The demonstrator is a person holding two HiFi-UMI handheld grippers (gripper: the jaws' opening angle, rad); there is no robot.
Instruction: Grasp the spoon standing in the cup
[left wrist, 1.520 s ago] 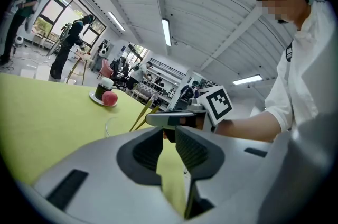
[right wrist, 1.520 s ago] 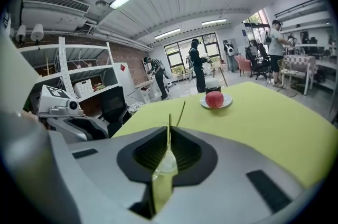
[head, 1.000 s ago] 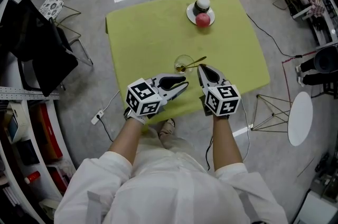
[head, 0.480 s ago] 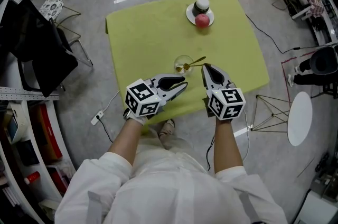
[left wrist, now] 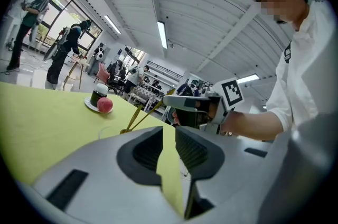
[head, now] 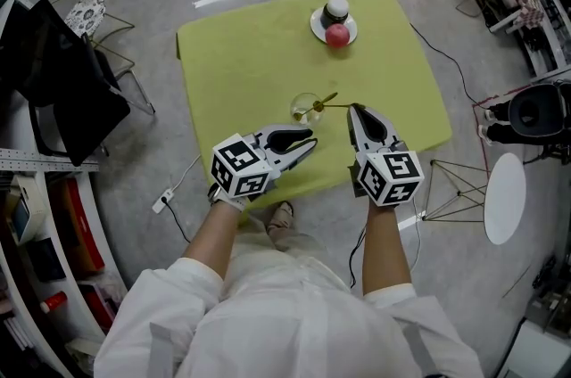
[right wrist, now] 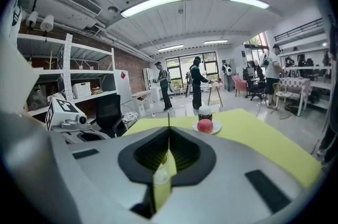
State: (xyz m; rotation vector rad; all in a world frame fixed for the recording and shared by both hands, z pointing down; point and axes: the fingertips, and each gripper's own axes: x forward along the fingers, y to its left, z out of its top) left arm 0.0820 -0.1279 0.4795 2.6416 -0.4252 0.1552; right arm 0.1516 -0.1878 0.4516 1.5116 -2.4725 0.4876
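There were one table (head: 241, 64), one cup (head: 306, 109), one spoon (head: 323, 102), one plate (head: 318, 27), one jar (head: 336, 9), one red fruit (head: 336, 35), one left gripper (head: 312, 142) and one right gripper (head: 354, 109)

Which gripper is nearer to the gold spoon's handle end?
Right. The right gripper is beside the handle end of the gold metal spoon; the left gripper is farther, at the near side of the clear glass cup.

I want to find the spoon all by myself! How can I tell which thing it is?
Look at the big yellow-green table and find the clear cup near the person's edge. The spoon leans inside it, handle poking out sideways. It is the only long, thin, gold thing; the red ball and dark jar sit far off on a white plate.
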